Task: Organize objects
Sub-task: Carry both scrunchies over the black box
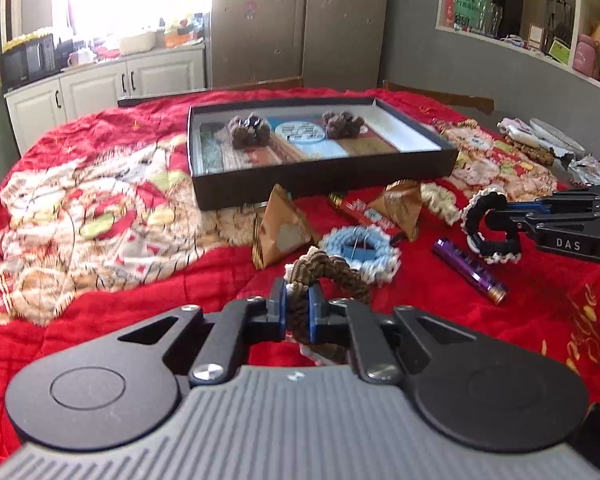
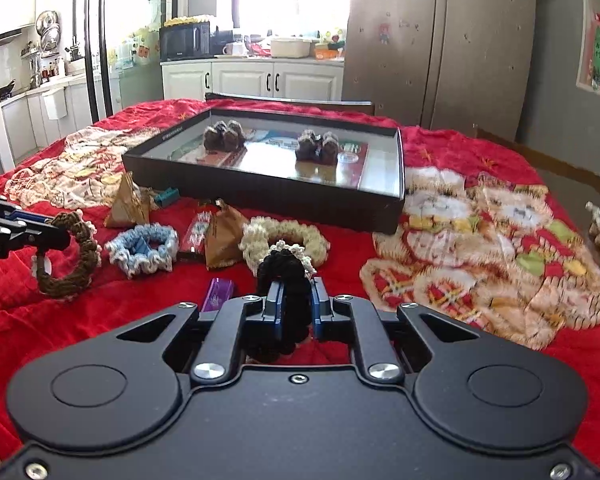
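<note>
My left gripper (image 1: 298, 306) is shut on a brown scrunchie (image 1: 332, 270) with a white edge, just above the red quilt. From the right wrist view the same brown scrunchie (image 2: 70, 258) hangs from the left gripper (image 2: 54, 238) at the left. My right gripper (image 2: 296, 300) is shut on a black scrunchie (image 2: 284, 270) trimmed in white. That black scrunchie (image 1: 486, 226) also shows in the right gripper (image 1: 490, 218) at the right of the left wrist view. A black box (image 1: 320, 184) behind them holds two dark brown scrunchies (image 1: 250, 130) on printed cards.
On the quilt lie a blue scrunchie (image 1: 360, 250), a cream scrunchie (image 2: 284, 236), two brown pyramid packets (image 1: 278, 226), a purple tube (image 1: 470, 272) and a red tube (image 1: 360, 210). Clutter (image 1: 540, 140) sits at the far right. Kitchen cabinets (image 2: 256, 78) and a fridge (image 2: 440, 40) stand behind.
</note>
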A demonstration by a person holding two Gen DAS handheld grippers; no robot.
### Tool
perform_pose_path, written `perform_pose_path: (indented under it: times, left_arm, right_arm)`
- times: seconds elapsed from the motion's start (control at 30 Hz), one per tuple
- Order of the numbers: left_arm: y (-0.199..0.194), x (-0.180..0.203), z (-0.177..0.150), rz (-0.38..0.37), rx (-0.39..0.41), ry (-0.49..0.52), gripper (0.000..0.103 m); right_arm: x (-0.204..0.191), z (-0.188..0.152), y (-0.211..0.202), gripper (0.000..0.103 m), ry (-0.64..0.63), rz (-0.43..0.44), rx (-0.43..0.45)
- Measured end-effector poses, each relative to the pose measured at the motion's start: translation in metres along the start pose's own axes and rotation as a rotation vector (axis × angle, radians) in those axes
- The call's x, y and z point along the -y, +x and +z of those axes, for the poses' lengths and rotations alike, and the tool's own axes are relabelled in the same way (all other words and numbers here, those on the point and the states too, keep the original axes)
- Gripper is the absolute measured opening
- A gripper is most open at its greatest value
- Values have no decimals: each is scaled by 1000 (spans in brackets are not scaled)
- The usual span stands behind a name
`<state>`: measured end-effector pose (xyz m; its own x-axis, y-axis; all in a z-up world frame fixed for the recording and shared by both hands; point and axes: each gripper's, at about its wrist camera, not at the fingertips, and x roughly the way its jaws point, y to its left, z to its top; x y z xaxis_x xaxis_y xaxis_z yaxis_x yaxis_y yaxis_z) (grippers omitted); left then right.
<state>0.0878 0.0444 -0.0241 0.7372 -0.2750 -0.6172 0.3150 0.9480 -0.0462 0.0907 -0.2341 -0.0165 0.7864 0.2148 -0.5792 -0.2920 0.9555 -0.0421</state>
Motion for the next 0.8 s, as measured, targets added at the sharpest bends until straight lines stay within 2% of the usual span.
perform_pose_path:
  times: [0.4,0.57,0.8]
  left_arm:
    - [-8,5,47,-8,90,51,12]
    - [7,3,74,1,114,39,12]
    - [44,5,111,33,126,36,12]
  right_arm:
    - [-2,43,-9,13,-38,22,69]
    - [-2,68,-4,13,-70,0,106]
    - [8,108,23,13,-51,-7,129]
